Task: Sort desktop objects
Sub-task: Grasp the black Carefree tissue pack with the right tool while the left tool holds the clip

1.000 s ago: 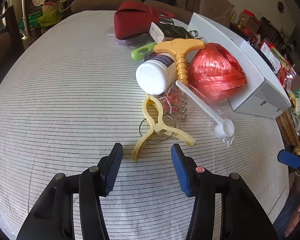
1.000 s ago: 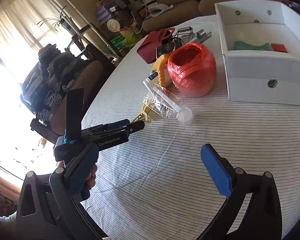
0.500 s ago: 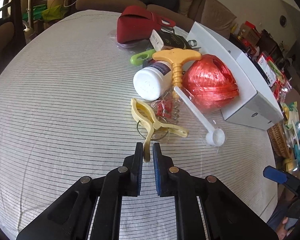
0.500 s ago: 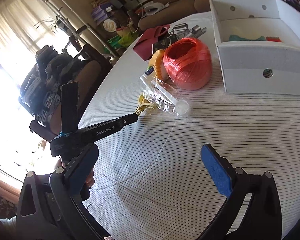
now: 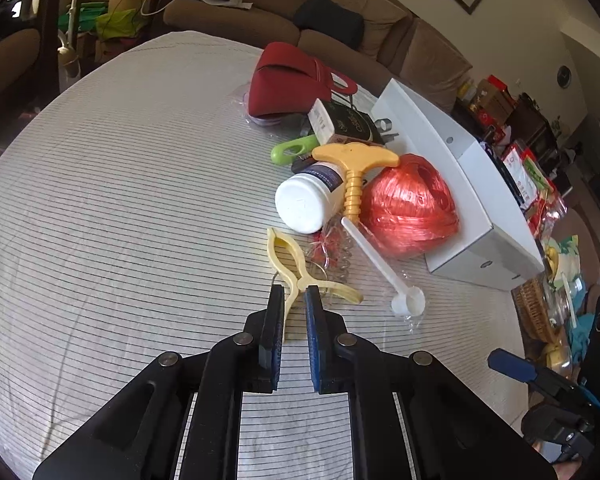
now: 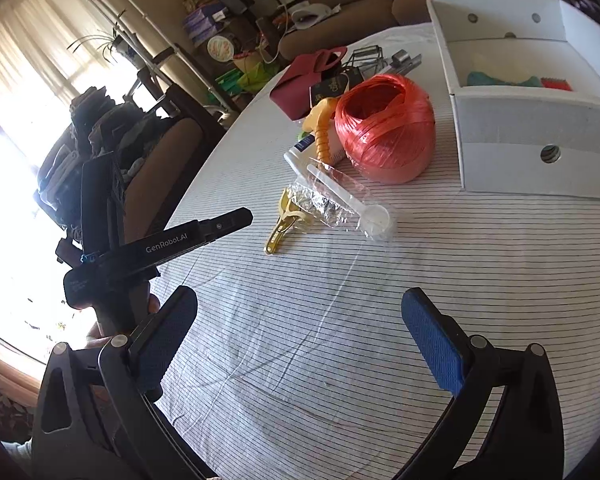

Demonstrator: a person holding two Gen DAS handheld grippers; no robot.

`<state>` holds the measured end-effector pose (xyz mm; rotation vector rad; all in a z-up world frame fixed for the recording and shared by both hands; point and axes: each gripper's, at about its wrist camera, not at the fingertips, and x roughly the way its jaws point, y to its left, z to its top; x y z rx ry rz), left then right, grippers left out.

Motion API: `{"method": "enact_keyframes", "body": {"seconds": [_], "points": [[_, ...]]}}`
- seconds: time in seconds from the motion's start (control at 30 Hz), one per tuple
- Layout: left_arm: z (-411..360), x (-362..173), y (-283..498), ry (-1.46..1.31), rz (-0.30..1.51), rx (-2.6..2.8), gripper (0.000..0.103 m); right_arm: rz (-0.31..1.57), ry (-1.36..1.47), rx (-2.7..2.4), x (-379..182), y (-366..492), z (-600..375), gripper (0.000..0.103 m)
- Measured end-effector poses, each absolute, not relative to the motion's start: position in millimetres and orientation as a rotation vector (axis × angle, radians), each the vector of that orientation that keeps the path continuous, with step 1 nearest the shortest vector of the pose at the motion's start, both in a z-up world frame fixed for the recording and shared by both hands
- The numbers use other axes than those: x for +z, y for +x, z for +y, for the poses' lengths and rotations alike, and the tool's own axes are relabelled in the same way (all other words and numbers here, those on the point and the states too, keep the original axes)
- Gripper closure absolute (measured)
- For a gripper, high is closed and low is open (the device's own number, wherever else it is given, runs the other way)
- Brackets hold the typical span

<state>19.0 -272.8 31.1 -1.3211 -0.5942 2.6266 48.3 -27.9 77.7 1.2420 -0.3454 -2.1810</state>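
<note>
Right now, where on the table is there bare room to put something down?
The striped tablecloth is bare between the right gripper and the white scoop, and in front of the white box. In the left wrist view, everything left of the white bottle is free. It is crowded around the red twine ball, yellow clip and red pouch.

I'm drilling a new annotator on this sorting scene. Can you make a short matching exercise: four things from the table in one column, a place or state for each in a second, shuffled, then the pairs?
Things:
1. yellow clip
2. red twine ball
3. white scoop
4. white pill bottle

Places or states:
A. lying on its side, lid toward the left wrist camera
B. one leg pinched in the left gripper
C. resting against the white box
D. wrapped in clear plastic

Pairs: 1-B, 2-C, 3-D, 4-A
</note>
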Motion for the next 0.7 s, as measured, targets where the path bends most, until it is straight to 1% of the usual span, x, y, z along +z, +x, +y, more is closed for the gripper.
{"method": "enact_keyframes", "body": {"seconds": [0.07,0.1,0.17,0.23,0.33,0.37,0.4,0.43,0.47,0.57,0.7], "points": [[-272.8,24.7,16.5,-1.358,-0.578,2.634,0.091,-0.344,1.237,-2.186,78.8,46.7,-29.0,0.000],[-272.1,20.8,15.0,-1.381,-0.566,2.630,0.084,-0.338,1.235,-2.189,79.5,46.1,-29.7,0.000],[-269.8,14.4,13.7,-1.415,-0.549,2.625,0.079,-0.330,1.233,-2.193,81.2,43.5,-31.3,0.000],[-264.0,11.6,12.6,-1.431,-0.518,2.617,0.070,-0.319,1.226,-2.206,85.8,39.0,-32.8,0.000],[-252.9,10.0,10.9,-1.458,-0.417,2.646,0.067,-0.290,1.186,-2.228,102.7,28.6,-37.6,0.000],[-250.8,8.8,10.3,-1.468,-0.393,2.651,0.068,-0.274,1.171,-2.239,110.8,23.2,-40.3,0.000],[-249.5,6.8,9.5,-1.479,-0.381,2.651,0.073,-0.253,1.154,-2.252,119.8,16.7,-44.1,0.000],[-248.5,4.7,8.7,-1.483,-0.378,2.648,0.094,-0.228,1.131,-2.263,129.6,9.8,-49.3,0.000],[-247.4,2.6,7.6,-1.492,-0.369,2.641,0.097,-0.194,1.108,-2.283,139.8,1.7,-55.8,0.000],[-244.8,3.4,6.8,-1.481,-0.351,2.657,0.096,-0.068,1.075,-2.361,164.4,-29.9,-80.5,0.000],[-248.7,4.2,7.3,-1.476,-0.410,2.645,0.096,0.075,1.121,-2.416,167.5,-87.1,-115.8,0.000]]}}
